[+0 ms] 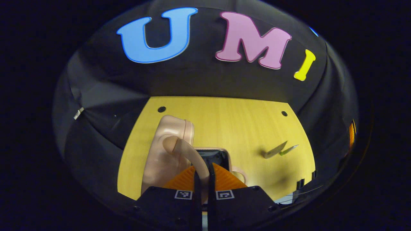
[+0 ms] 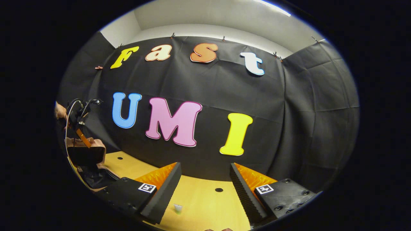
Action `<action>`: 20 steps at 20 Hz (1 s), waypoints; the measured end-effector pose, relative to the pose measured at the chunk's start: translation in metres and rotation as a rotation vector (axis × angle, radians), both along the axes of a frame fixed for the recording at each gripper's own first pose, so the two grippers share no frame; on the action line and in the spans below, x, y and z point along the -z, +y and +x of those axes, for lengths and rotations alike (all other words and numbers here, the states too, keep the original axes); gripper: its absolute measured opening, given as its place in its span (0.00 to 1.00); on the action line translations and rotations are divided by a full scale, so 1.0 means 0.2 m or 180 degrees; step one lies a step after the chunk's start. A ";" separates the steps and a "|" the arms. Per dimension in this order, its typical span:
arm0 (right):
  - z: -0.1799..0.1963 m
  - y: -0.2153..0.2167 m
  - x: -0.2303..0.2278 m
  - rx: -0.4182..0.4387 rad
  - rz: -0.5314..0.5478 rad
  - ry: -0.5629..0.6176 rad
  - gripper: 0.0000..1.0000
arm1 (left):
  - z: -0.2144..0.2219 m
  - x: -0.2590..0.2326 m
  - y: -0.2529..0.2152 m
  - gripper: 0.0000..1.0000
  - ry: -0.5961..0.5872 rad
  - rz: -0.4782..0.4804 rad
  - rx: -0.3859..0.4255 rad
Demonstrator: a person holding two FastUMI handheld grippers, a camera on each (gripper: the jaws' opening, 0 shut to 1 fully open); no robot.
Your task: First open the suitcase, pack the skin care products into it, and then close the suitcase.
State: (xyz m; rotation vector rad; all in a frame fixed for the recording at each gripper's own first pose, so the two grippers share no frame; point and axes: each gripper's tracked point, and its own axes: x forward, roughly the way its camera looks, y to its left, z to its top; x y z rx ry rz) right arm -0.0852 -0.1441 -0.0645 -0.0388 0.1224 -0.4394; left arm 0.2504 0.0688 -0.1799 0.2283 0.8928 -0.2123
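Observation:
A small peach suitcase [image 1: 160,154] lies on the yellow table [image 1: 231,122], its lid raised and its dark lining [image 1: 216,157] showing. My left gripper [image 1: 203,176] is shut on the curved peach handle [image 1: 181,147] of the lid. To the right lie two skin care products: a tan tube [image 1: 275,150] and a slim green-white one [image 1: 289,149]. In the right gripper view the suitcase [image 2: 88,154] stands open at the far left, with the left gripper [image 2: 82,136] on its lid. My right gripper [image 2: 204,192] is open above the table, a small pale tube [image 2: 177,208] between its fingers' lines.
Black cloth walls close the booth behind and beside the table [image 2: 205,205]. Small round holes [image 1: 161,109] dot the tabletop. A hand [image 2: 59,110] and cables show behind the left gripper. Bare wood lies between suitcase and products.

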 end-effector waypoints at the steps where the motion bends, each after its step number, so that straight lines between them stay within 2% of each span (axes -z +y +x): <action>1: 0.03 0.04 -0.01 -0.0008 -0.0001 0.0009 0.96 | 0.05 -0.02 0.12 0.12 -0.0103 0.0089 -0.0034; 5: 0.14 0.18 -0.04 -0.0024 -0.0053 0.0039 0.95 | 0.21 -0.03 0.56 0.12 -0.0366 0.0373 -0.0243; 7: 0.16 0.24 -0.04 -0.0017 -0.0089 0.0089 0.96 | 0.33 0.00 0.87 0.13 -0.0505 0.0776 -0.0439; 8: 0.17 0.27 -0.04 -0.0010 -0.0104 0.0124 0.95 | 0.38 0.03 1.03 0.13 -0.0509 0.0902 -0.0520; 11: 0.19 0.32 -0.02 0.0044 -0.0188 0.0257 0.96 | 0.48 0.25 1.41 0.12 -0.0292 0.1025 -0.0710; 14: 0.21 0.39 0.00 0.0103 -0.0177 0.0371 0.96 | 0.47 0.60 1.70 0.13 0.0119 0.0921 -0.0900; 18: 0.25 0.49 0.01 0.0118 -0.0107 0.0468 0.96 | 0.40 0.90 1.88 0.18 0.0559 0.0764 -0.1114; 20: 0.27 0.54 0.01 0.0092 -0.0130 0.0496 0.96 | 0.41 0.90 1.92 0.31 0.0556 0.0704 -0.1233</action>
